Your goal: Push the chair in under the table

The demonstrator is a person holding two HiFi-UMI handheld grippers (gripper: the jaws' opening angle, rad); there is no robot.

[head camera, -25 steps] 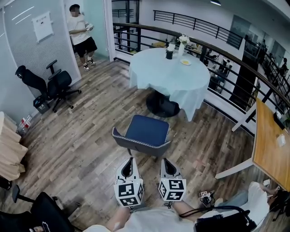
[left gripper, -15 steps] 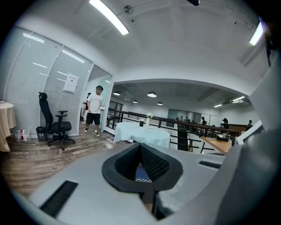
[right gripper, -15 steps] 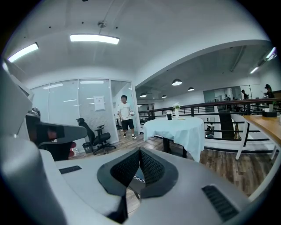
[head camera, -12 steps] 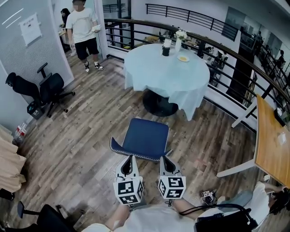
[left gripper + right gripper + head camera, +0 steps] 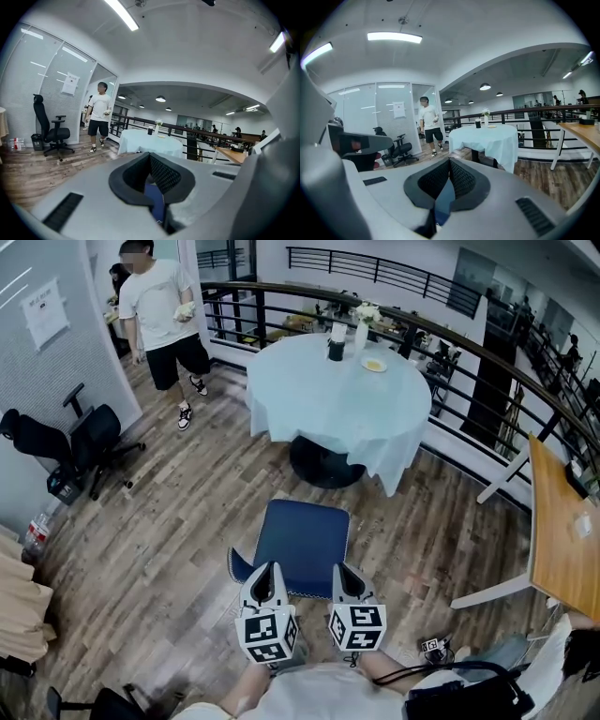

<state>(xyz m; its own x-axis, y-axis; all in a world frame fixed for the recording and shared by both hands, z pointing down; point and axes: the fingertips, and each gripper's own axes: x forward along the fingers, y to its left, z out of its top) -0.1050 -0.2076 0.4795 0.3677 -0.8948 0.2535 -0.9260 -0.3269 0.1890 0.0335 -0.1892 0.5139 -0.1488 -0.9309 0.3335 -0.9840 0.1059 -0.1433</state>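
Note:
A chair with a blue seat [image 5: 302,532] and a grey rim stands on the wood floor, just short of the round table [image 5: 337,395] with its pale cloth. Both grippers sit side by side at the chair's near rim. My left gripper [image 5: 266,571] is shut with nothing in it, its tip over the rim's left part. My right gripper [image 5: 343,573] is shut too, over the right part. In the left gripper view the shut left gripper [image 5: 151,158] points at the table [image 5: 150,140], with blue seat [image 5: 157,202] below. The right gripper view shows the same: right gripper [image 5: 450,163], table [image 5: 487,136].
A person in a white shirt [image 5: 164,310] walks at the far left by a glass wall. A black office chair [image 5: 80,442] stands left. A dark railing [image 5: 469,343] curves behind the table. A wooden table [image 5: 562,531] is at the right, a black bag [image 5: 459,699] at my feet.
I have moved forward and both grippers, first a little short of the chair, now sit at its near rim. The table looks nearer. The person in white has walked closer.

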